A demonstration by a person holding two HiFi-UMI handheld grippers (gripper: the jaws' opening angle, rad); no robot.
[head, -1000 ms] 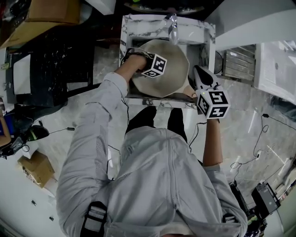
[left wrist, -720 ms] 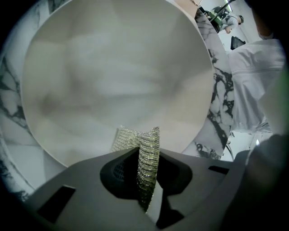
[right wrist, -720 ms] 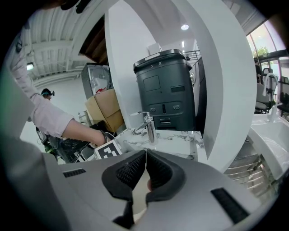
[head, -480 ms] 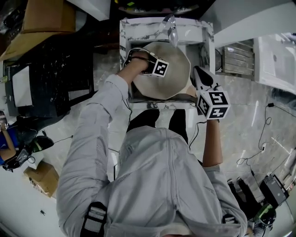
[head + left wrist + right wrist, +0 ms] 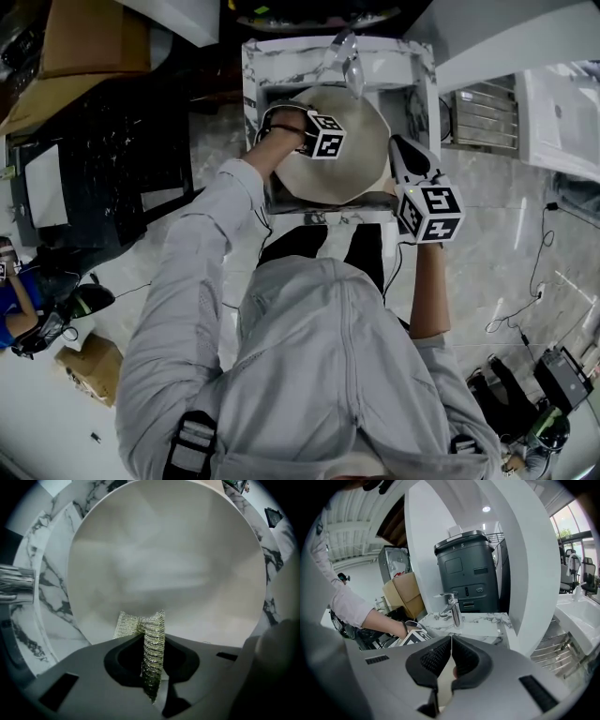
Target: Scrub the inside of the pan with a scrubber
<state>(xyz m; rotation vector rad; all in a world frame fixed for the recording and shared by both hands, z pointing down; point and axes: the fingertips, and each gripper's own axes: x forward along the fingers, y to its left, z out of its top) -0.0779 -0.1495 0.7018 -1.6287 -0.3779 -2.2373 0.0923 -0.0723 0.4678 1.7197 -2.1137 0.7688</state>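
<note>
A beige round pan (image 5: 352,141) lies in the marble sink, and its pale inside (image 5: 168,559) fills the left gripper view. My left gripper (image 5: 151,637) is shut on a silver mesh scrubber (image 5: 129,625), whose tip touches the pan's inner surface near the rim. From above, the left gripper (image 5: 323,136) sits over the pan's left half. My right gripper (image 5: 396,155) is at the pan's right edge. Its jaws are shut on the pan's thin cream handle (image 5: 445,686). The right gripper (image 5: 451,641) points past the sink.
A chrome faucet (image 5: 349,52) stands at the back of the marble sink surround (image 5: 281,52); it also shows as a faucet (image 5: 452,606) ahead of the right gripper. A dark bin (image 5: 468,573) and cardboard boxes (image 5: 405,595) stand behind. A metal rack (image 5: 483,117) is to the right.
The left gripper has shifted slightly to the right over the pan with the scrubber. The right gripper has stayed shut on the handle at the pan's right edge.
</note>
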